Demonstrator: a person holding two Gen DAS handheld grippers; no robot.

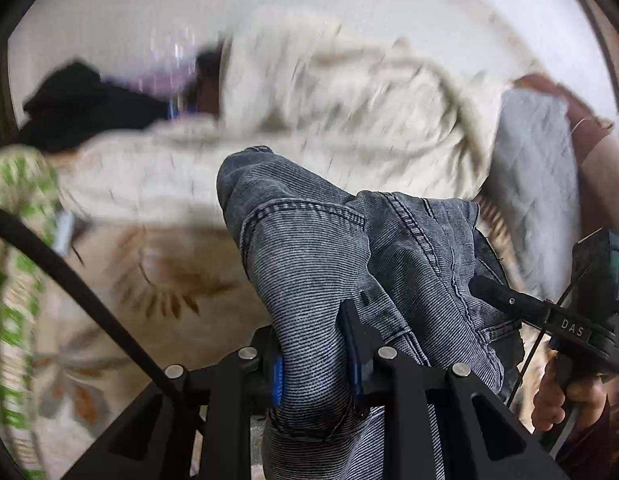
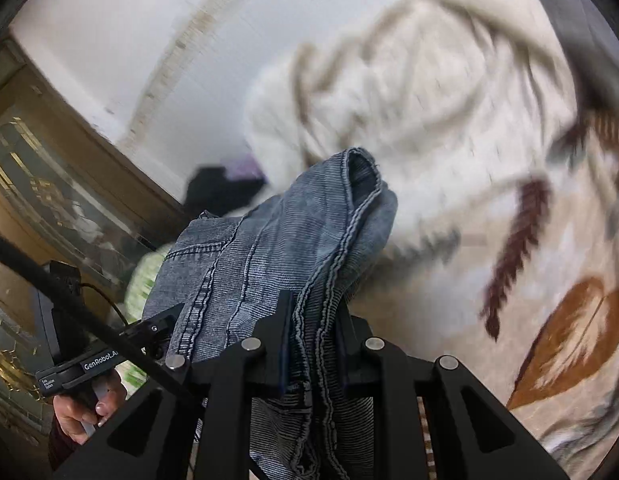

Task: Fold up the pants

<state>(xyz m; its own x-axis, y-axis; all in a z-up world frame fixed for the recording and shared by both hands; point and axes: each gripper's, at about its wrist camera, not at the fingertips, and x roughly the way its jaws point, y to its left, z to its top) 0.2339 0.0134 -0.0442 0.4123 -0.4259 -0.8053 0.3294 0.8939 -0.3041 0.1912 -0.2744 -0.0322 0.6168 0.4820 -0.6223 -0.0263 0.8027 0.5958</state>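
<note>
Grey-blue denim pants (image 1: 317,248) hang bunched between both grippers, lifted above the bed. My left gripper (image 1: 315,364) is shut on a thick fold of the pants; fabric fills the gap between its fingers. My right gripper (image 2: 311,344) is shut on a seamed edge of the pants (image 2: 269,248). In the left wrist view the right gripper (image 1: 497,296) grips the pants at the right, held by a hand (image 1: 565,396). In the right wrist view the left gripper (image 2: 157,328) grips them at the lower left.
A crumpled cream blanket (image 1: 349,108) lies on the bed behind the pants, over a floral sheet (image 1: 149,288). Black clothing (image 1: 81,104) and a green-patterned cloth (image 1: 17,208) lie at the left. A grey quilted pillow (image 1: 537,172) is at the right. A glass-fronted cabinet (image 2: 41,200) stands beside the bed.
</note>
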